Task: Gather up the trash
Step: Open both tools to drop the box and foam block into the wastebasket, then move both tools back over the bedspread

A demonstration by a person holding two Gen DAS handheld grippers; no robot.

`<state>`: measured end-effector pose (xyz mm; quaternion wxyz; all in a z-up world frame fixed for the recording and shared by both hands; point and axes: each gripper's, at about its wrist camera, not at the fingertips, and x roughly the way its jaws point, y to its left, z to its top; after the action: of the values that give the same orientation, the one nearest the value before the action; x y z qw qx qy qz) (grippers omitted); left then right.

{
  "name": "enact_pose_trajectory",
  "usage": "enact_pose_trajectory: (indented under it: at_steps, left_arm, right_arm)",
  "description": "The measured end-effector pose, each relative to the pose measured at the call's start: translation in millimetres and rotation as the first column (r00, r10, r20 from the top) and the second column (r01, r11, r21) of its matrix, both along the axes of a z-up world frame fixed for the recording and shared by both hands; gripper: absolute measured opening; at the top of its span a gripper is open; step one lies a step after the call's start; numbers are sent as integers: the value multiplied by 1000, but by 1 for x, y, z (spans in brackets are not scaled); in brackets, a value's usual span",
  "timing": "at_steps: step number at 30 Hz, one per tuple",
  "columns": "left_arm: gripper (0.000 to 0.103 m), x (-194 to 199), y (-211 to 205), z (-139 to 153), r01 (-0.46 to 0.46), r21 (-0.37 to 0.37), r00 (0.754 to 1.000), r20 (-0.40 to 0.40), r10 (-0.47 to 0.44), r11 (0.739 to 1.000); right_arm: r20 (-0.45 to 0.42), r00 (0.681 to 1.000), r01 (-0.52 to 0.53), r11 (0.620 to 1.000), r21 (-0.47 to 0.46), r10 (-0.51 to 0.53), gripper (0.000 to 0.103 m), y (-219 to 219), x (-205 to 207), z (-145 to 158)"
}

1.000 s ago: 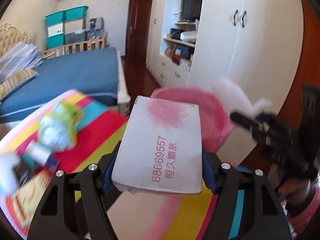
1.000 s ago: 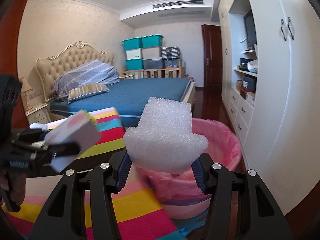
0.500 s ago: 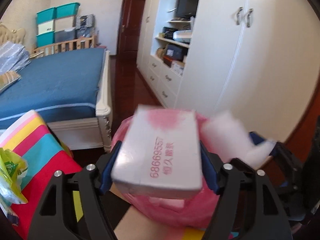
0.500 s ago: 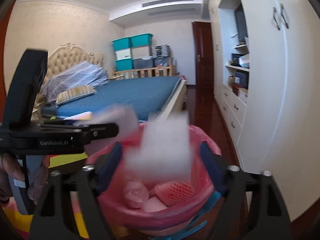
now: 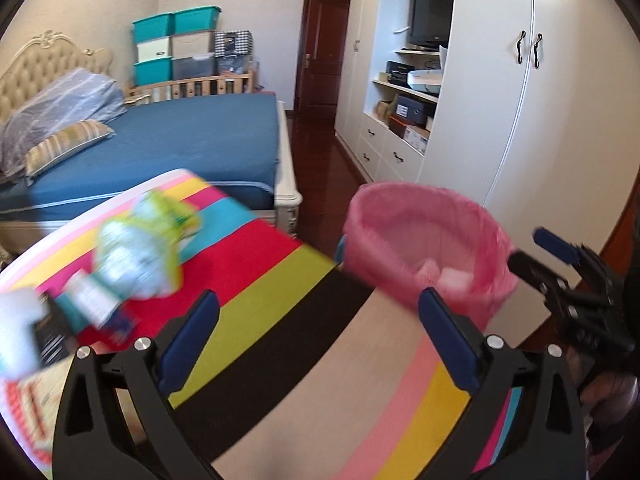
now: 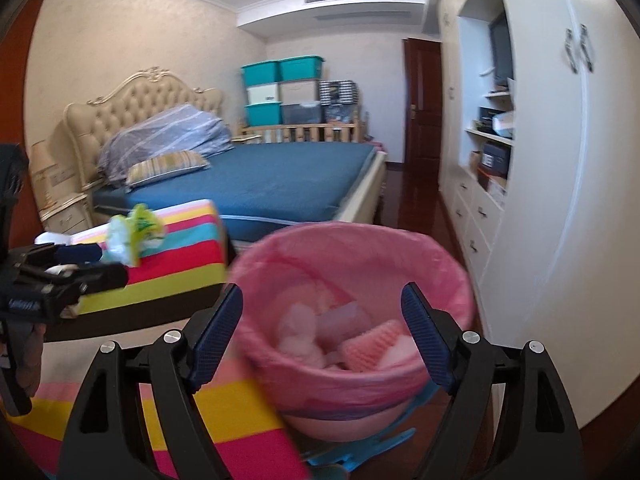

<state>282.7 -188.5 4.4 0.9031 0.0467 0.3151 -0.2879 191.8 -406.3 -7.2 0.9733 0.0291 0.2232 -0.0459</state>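
Spreading across the lower part of both views, the striped cloth (image 5: 280,300) on the table is the biggest thing, its bands running from about seven o'clock up to one o'clock in the left wrist view. Next in size comes the pink-lined bin (image 6: 352,264), standing upright just off the table's edge with its round mouth facing up; it sits at about two o'clock of the left gripper (image 5: 316,340) and dead ahead, at twelve o'clock, of the right gripper (image 6: 320,328). Inside lie pale scraps and a pink foam net (image 6: 372,350), low in the liner. Both tools have just been opening: the left jaws stand wide apart with nothing between them, and so do the right ones, the bin's contents showing through the gap. Smaller still, a crumpled green and white wrapper (image 5: 140,248) rests on the cloth at ten o'clock of the left gripper, blurred, its long axis seemingly running from seven to one o'clock along the stripes. The drop looks finished, so the step in hand is probably fetching that wrapper. To do it well, keep the jaws spread, come in across its short width rather than along its length, and close gently since crumpled film is likely to slip or spring. Smallest is some boxed litter (image 5: 92,304) beside it, too smeared to name.
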Motion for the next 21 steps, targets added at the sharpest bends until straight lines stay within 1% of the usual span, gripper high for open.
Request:
enact_pose_trajectory:
  at_steps: [5, 8, 11, 12, 14, 16, 17, 18, 19, 21]
  left_arm:
    - [98, -41, 61, 2, -63, -22, 998, 12, 63, 998]
    - [98, -63, 104, 2, -137, -10, 990, 32, 137, 991]
    - [98, -82, 150, 0, -235, 11, 972, 31, 234, 972]
    - [98, -86, 166, -1, -273, 16, 962, 26, 272, 962]
    - [98, -94, 199, -3, -358, 21, 934, 20, 357, 934]
    - [98, -98, 221, -3, -417, 28, 909, 17, 416, 909]
    - [98, -99, 235, -5, -456, 36, 890, 17, 456, 889]
    - [98, -100, 244, -6, -478, 40, 878, 15, 478, 877]
    - [98, -97, 254, -8, -510, 47, 860, 7, 510, 859]
    - [98, -91, 271, -10, -554, 47, 832, -11, 555, 831]
  right_arm:
    - [1, 993, -116, 993, -4, 116, 78, 51, 6, 10]
    - [6, 983, -183, 983, -1, 183, 81, 80, 7, 15]
    - [-10, 965, -260, 965, -17, 260, 81, 115, 12, 15]
    - [-16, 961, -278, 960, -20, 278, 81, 124, 13, 14]
    - [-33, 948, -318, 948, -22, 317, 81, 144, 18, 12]
    - [-44, 937, -347, 938, -18, 346, 81, 157, 21, 11]
    - [-53, 928, -371, 929, -17, 369, 81, 167, 24, 11]
    - [-58, 923, -383, 924, -19, 381, 81, 172, 26, 11]
    - [-64, 916, -398, 917, -24, 396, 82, 179, 29, 11]
    - [-72, 906, -419, 907, -27, 416, 82, 186, 31, 10]
